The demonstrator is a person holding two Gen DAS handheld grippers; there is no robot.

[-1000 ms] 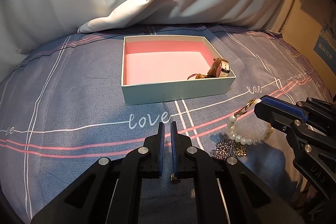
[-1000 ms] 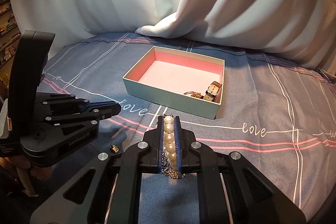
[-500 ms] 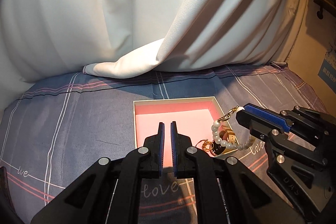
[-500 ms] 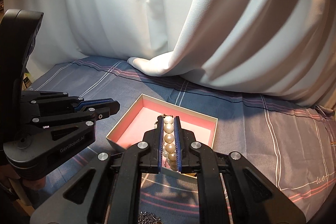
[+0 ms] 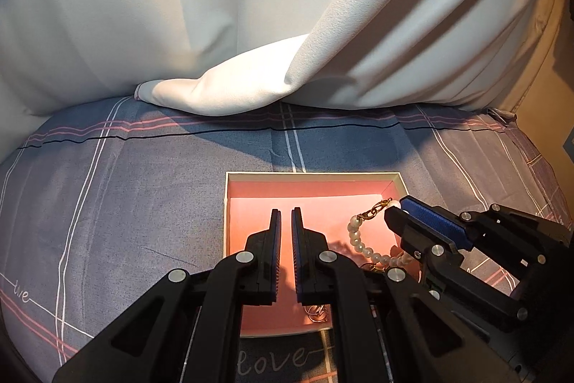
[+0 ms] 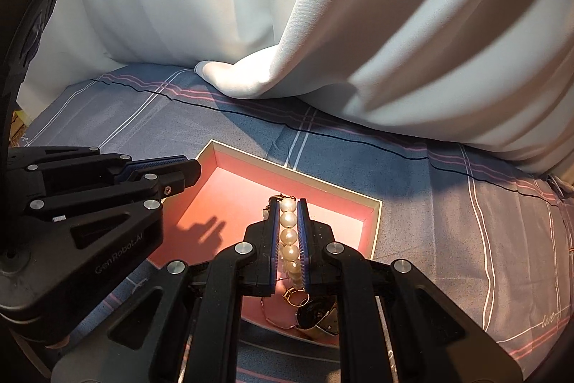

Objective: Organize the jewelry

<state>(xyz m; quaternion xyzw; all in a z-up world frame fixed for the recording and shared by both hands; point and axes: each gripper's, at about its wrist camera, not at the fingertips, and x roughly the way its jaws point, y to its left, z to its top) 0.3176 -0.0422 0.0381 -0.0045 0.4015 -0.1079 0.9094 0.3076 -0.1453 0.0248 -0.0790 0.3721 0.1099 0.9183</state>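
Pearl bracelet [image 6: 289, 241] clamped in right hand-held gripper [image 6: 288, 203] over pink-lined box [image 6: 373, 225], left hand-held gripper [image 5: 286, 214] closed, empty.

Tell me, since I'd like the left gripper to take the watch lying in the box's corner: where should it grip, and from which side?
Judging from the right wrist view, the watch lies flat in the box, near corner, dial up, beside a gold ring. Probably come from above and pinch the tan strap across its width; the round dial offers less purchase, and the box wall blocks a sideways approach.
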